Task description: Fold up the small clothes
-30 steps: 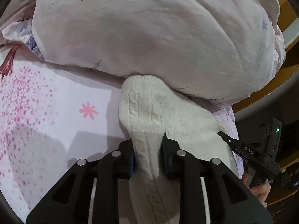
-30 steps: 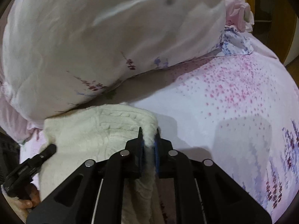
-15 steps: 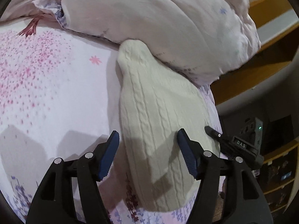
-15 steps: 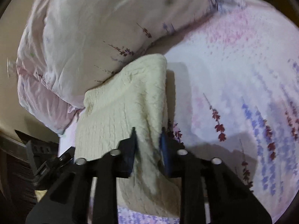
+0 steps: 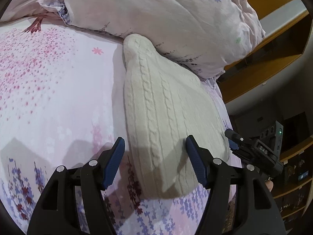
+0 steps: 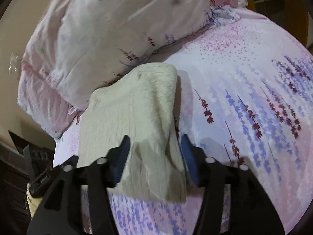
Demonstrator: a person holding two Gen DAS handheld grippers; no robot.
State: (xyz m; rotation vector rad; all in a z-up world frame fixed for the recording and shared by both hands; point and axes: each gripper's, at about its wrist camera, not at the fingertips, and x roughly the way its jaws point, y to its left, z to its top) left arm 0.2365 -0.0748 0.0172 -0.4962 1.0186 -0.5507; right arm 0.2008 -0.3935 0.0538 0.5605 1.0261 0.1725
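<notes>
**Cream knit garment lying folded on a floral bed**

We see a cream cable-knit garment (image 5: 168, 117) lying folded on a bedsheet (image 5: 50, 98) printed with pink and purple flowers, its far end tucked against a pale, puffy duvet (image 5: 166, 13). Our left gripper (image 5: 154, 164) hangs over the near end with its blue-padded jaws spread wide, holding nothing. Our right gripper (image 6: 154, 156) (seen blurred) also stands parted, its pads on either side of a raised ridge of the knit without pinching it. Wooden shelving (image 5: 273, 29) stands beyond the bed.
</notes>
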